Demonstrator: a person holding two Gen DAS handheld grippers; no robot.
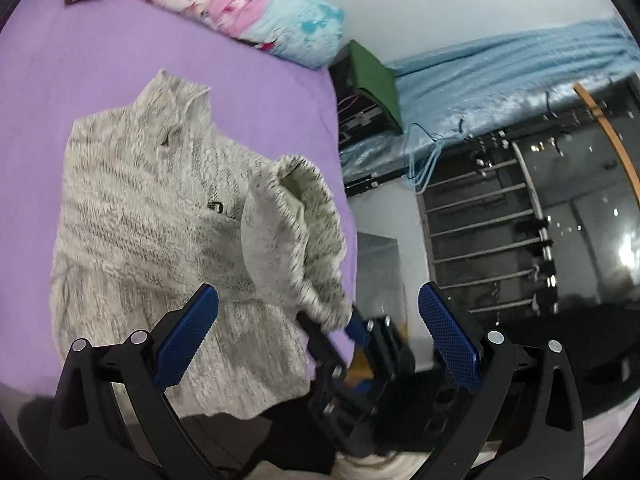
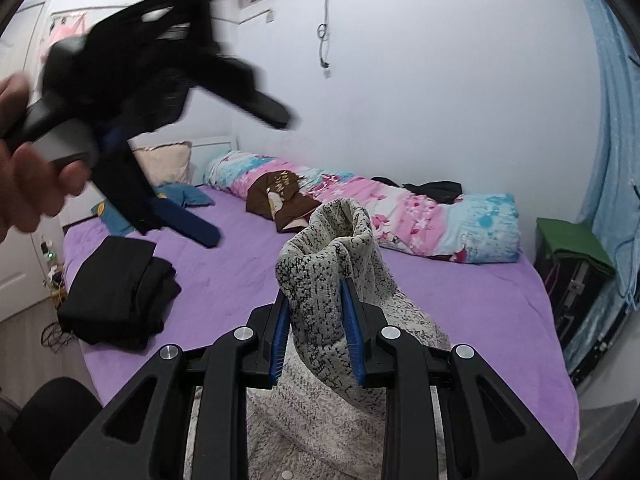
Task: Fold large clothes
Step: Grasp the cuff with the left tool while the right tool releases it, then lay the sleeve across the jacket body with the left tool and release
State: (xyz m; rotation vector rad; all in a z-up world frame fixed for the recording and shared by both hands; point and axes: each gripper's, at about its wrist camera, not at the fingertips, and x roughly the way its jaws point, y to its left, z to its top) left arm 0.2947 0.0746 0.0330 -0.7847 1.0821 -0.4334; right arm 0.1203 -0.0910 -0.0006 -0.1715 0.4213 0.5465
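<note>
A grey-and-white marled knit sweater (image 1: 152,216) lies spread on the purple bed (image 1: 80,60), collar toward the far side. My right gripper (image 2: 318,320) is shut on the sweater's sleeve cuff (image 2: 336,240) and holds it up above the body of the sweater; it shows in the left wrist view (image 1: 352,332) under the raised sleeve (image 1: 292,232). My left gripper (image 1: 318,332) is open and empty, above the sweater's near hem. In the right wrist view it (image 2: 168,168) is blurred in the air at upper left, held by a hand (image 2: 28,168).
A folded black garment (image 2: 120,284) lies at the bed's left edge. A pink and blue quilt (image 2: 400,208) and a brown garment (image 2: 284,200) lie along the wall. A green-topped case (image 2: 576,264) and blue curtain (image 2: 616,140) stand at the right. A window grille (image 1: 500,240) is beside the bed.
</note>
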